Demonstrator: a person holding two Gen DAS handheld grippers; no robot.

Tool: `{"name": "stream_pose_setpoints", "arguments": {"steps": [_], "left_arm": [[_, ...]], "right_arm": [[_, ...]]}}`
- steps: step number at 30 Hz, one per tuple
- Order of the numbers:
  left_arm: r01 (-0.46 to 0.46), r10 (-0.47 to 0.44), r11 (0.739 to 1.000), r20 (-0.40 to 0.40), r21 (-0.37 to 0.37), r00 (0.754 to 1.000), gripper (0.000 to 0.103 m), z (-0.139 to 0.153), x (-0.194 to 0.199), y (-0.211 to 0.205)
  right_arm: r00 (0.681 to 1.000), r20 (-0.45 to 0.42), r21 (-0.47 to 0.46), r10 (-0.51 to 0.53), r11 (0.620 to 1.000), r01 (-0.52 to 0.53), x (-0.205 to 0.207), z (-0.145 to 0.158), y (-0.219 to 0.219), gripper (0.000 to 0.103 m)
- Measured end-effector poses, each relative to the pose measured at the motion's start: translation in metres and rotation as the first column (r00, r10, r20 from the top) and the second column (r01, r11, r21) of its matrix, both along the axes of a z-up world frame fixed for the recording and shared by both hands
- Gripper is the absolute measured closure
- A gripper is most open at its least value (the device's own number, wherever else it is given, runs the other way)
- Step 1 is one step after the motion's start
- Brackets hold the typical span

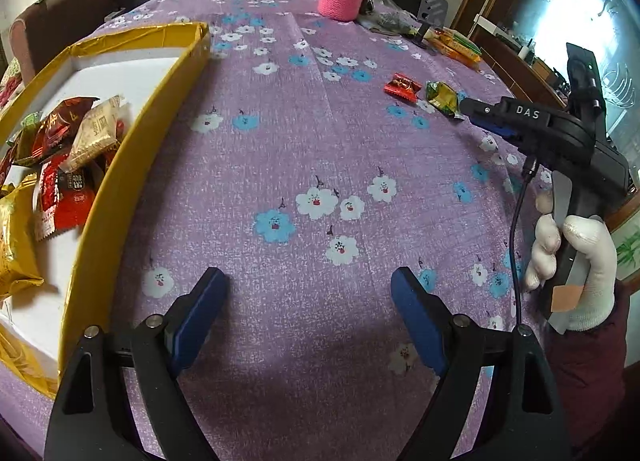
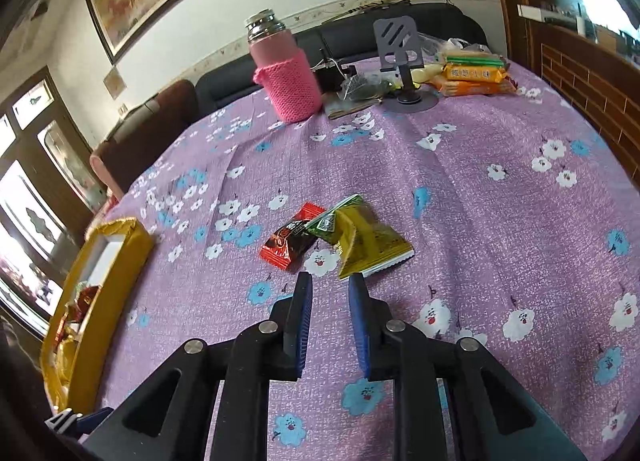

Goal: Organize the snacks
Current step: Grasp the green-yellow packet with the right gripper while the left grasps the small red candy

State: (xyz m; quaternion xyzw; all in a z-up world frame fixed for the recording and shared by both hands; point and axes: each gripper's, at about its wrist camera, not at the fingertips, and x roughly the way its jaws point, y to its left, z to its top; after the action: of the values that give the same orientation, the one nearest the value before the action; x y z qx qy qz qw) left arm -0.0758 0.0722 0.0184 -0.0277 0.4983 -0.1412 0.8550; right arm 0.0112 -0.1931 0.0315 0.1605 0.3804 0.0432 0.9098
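A red snack packet (image 2: 289,239) and a green-yellow snack packet (image 2: 362,241) lie together on the purple flowered tablecloth; both also show in the left wrist view, red (image 1: 402,85) and green (image 1: 442,97). My right gripper (image 2: 329,283) hovers just in front of them, jaws narrowly apart and empty; it shows in the left wrist view (image 1: 476,113). A gold box (image 1: 132,165) at the left holds several snack packets (image 1: 76,157). My left gripper (image 1: 308,281) is wide open and empty over bare cloth beside the box.
A pink flask in a knitted sleeve (image 2: 286,73) stands at the back. A grey phone stand (image 2: 402,61), a clear bag and orange biscuit packs (image 2: 474,79) lie at the back right. The box also shows in the right wrist view (image 2: 100,293).
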Motion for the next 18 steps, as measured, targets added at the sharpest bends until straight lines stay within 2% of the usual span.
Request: {"name": "stream_pose_setpoints", "arguments": {"steps": [3,5,7,8,10,12,13,14,15,16,18], "left_arm": [[-0.007,0.007,1.0,0.004,-0.006,1.0,0.017,-0.001,-0.001,0.001],[0.005,-0.005,1.0,0.008,-0.007,1.0,0.013,-0.002,-0.001,0.0],[0.03,-0.03,0.999,0.007,-0.015,1.0,0.001,-0.003,-0.003,-0.004],[0.041,-0.041,0.999,0.003,-0.018,0.999,0.0,-0.004,-0.003,-0.006],[0.058,-0.059,0.998,0.005,0.029,0.998,0.0,-0.005,-0.004,-0.013],[0.082,-0.082,0.995,0.0,0.064,0.997,0.0,-0.005,-0.004,-0.018],[0.091,-0.091,0.995,-0.008,0.05,0.996,0.0,-0.004,-0.004,-0.017],[0.098,-0.097,0.995,-0.016,0.015,0.995,0.003,-0.002,-0.003,-0.015],[0.107,-0.109,0.993,-0.025,-0.044,0.994,0.018,0.002,-0.001,-0.011],[0.114,-0.116,0.991,-0.028,-0.072,0.993,0.034,0.006,0.002,-0.009],[0.117,-0.118,0.991,-0.001,-0.067,0.993,0.038,0.017,0.007,-0.009]], "right_arm": [[1.0,0.006,0.062,-0.015,0.998,0.014,0.0,0.001,-0.013,0.081],[0.999,0.004,0.098,-0.042,0.994,0.041,-0.002,0.003,-0.024,0.074],[0.997,0.0,0.133,-0.073,0.988,0.073,-0.002,0.006,-0.036,0.071],[0.996,-0.001,0.146,-0.089,0.985,0.088,0.0,0.008,-0.041,0.067],[0.994,-0.005,0.144,-0.11,0.983,0.11,0.004,0.011,-0.047,0.06],[0.995,-0.021,0.12,-0.096,0.988,0.098,0.014,0.01,-0.043,0.06],[0.996,-0.033,0.111,-0.083,0.99,0.086,0.019,0.008,-0.039,0.06],[0.997,-0.048,0.101,-0.067,0.992,0.071,0.026,0.004,-0.032,0.06],[0.997,-0.055,0.092,-0.059,0.994,0.063,0.031,0.002,-0.028,0.06],[0.997,-0.06,0.071,-0.052,0.996,0.056,0.036,-0.001,-0.023,0.06],[0.997,-0.063,-0.016,-0.039,0.999,0.038,0.05,-0.004,-0.012,0.058]]}}
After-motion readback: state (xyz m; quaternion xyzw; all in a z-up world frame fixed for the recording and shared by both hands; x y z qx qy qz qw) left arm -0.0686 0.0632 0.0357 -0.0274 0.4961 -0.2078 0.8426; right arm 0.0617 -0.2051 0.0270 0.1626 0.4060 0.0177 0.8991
